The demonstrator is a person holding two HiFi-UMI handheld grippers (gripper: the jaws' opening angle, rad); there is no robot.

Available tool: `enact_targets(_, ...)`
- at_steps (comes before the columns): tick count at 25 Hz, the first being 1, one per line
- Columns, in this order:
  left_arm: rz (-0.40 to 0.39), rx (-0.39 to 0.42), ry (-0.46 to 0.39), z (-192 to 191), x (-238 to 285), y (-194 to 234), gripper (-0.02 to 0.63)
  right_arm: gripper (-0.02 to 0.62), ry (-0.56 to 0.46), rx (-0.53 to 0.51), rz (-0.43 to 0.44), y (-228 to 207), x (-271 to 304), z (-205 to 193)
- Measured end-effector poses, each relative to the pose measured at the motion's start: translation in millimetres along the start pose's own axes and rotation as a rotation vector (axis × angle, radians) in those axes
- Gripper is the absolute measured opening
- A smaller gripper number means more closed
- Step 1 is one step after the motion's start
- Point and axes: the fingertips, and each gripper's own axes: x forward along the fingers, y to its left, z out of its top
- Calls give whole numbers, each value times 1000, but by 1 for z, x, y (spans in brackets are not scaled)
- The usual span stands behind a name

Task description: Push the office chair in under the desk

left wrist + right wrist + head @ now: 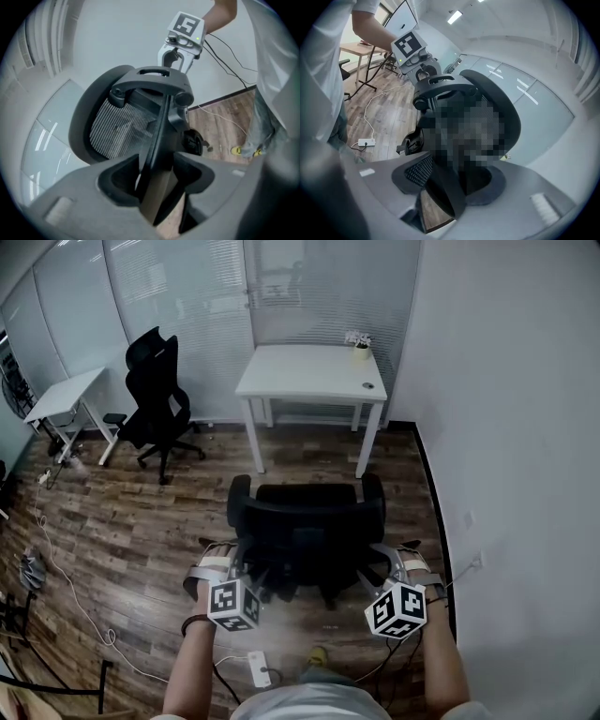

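The black office chair (309, 521) stands on the wood floor with its back toward me, a little short of the white desk (309, 371). My left gripper (230, 559) is at the left edge of the backrest, and my right gripper (386, 555) is at the right edge. In the left gripper view the backrest's rim (161, 136) runs between the open jaws of my left gripper (157, 187), with gaps beside it. The right gripper view shows the rim (450, 197) lying between the wide jaws of my right gripper (440, 187). Each view shows the other gripper across the headrest.
A second black chair (155, 399) and a second white desk (66, 395) stand at the left by the glass partition. A small potted plant (359, 345) sits on the desk's far right corner. A white wall (516, 474) runs close on the right. A power strip (260, 668) and cables (66, 577) lie on the floor.
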Motion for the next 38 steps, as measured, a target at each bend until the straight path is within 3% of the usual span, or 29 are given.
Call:
enact_targets(19, 5, -3, -9, -44, 83, 104, 242, 198, -62, -40, -29, -85, 97, 22)
enact_targets(38, -10, 48, -67, -109, 187, 241, 244, 199, 15, 20, -48, -189, 231, 58)
